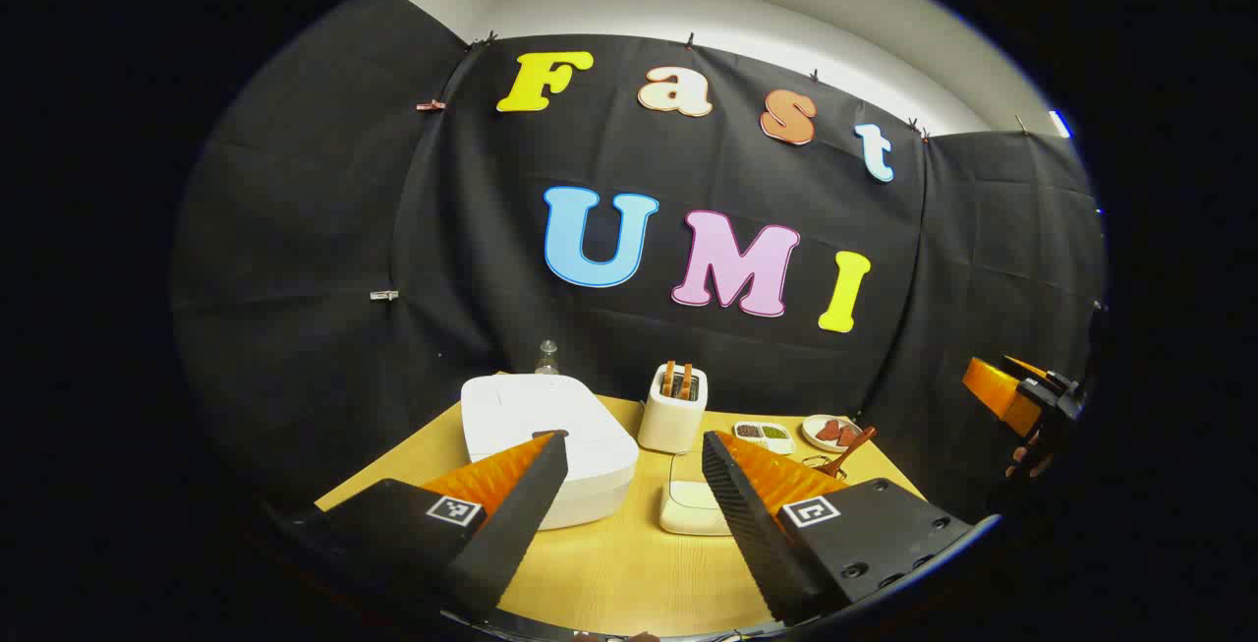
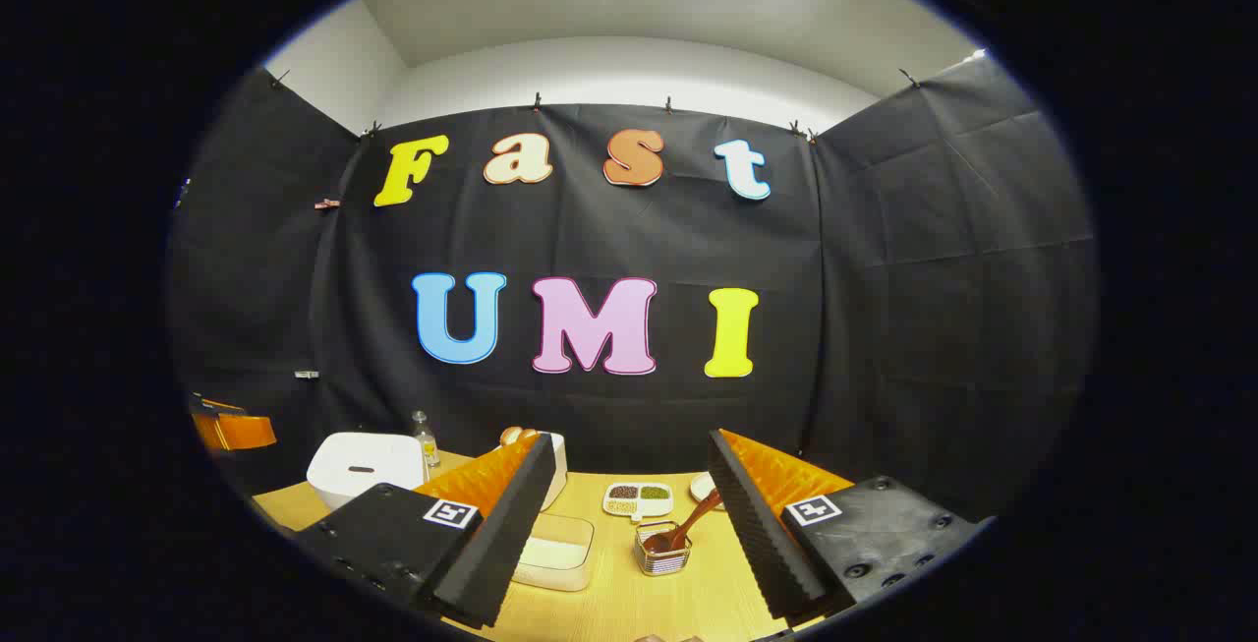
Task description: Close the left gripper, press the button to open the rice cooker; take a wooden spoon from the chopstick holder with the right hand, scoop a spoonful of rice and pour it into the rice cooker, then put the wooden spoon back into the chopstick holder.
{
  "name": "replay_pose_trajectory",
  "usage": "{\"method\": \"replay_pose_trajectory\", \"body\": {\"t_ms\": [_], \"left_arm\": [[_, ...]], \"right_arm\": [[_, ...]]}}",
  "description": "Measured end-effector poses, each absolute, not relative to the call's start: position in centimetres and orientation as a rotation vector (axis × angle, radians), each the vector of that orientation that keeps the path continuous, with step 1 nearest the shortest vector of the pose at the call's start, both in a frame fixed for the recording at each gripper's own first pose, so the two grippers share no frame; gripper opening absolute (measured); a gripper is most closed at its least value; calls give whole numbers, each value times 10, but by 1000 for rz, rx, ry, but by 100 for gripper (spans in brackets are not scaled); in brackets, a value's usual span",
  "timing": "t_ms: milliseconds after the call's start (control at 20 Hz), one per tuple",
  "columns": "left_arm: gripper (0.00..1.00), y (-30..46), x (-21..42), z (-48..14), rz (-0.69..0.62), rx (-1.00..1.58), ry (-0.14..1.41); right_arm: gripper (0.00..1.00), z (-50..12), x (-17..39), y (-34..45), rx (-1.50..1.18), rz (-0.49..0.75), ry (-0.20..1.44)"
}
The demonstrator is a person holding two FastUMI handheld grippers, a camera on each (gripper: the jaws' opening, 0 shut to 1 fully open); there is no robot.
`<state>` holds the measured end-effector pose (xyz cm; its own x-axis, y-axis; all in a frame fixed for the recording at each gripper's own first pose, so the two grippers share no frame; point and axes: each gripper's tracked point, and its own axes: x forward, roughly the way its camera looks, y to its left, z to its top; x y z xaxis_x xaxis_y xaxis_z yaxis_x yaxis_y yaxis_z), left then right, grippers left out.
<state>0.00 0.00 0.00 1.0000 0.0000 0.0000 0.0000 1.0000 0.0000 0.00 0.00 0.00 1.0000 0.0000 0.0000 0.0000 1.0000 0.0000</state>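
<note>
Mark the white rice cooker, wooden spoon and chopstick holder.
White rice cooker (image 1: 545,431): left gripper view, lid top.
Wooden spoon (image 2: 693,521): right gripper view, handle.
Wire mesh chopstick holder (image 2: 662,559): right gripper view, front wall.

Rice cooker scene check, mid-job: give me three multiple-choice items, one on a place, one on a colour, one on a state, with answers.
1. Where is the wooden spoon?
A. in the chopstick holder
B. in the right claw
C. on the rice cooker

2. What colour is the rice cooker?
A. black
B. white
C. red

3. How does the rice cooker's lid stand?
A. open
B. removed
C. closed

Answers: 1 A, the spoon leans out of the small holder on the table; 2 B, its body and lid are white; 3 C, the lid lies flat on the body, while the left claw and right claw are both open.
</note>
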Motion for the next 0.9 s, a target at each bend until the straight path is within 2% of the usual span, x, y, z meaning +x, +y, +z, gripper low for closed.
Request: {"method": "replay_pose_trajectory", "body": {"t_ms": [900], "left_arm": [[96, 20, -3, -12, -5, -43, 13]], "right_arm": [[98, -6, -6, 6, 18, -32, 31]]}}
